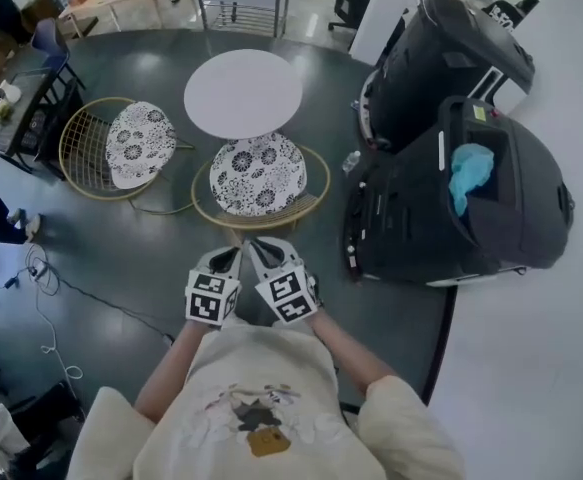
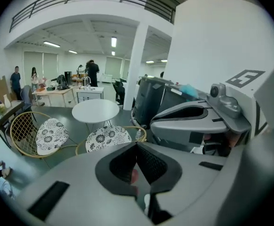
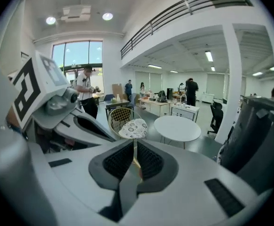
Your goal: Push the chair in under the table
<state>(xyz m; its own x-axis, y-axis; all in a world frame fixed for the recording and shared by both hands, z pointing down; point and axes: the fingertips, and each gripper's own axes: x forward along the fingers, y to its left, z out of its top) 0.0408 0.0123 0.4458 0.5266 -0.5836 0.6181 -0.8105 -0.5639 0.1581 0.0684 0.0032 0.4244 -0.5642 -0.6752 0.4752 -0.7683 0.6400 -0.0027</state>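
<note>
Head view first: two wire chairs with flowered cushions. The chair point(image 1: 258, 176) that matters sits dead ahead, its far cushion edge meeting the rim of the one round white counter point(image 1: 243, 93); whether any of it is tucked under, I can't tell. The second chair point(image 1: 121, 146) stands off to the left, apart from both. Left tongs point(image 1: 233, 254) and right tongs point(image 1: 257, 246) hang side by side over the chair's near rim, holding nothing. Two black machines point(image 1: 471, 198) crowd the right side, one bottle point(image 1: 350, 161) between them and the chair. There's open floor point(image 1: 161, 258) to the left, with cables point(image 1: 41, 303) trailing further out. Left gripper view: tongs clenched tight and empty, both chairs and the counter beyond. Right gripper view: tongs clenched to a sliver, nothing gripped, with the second chair and the counter showing past them.
</note>
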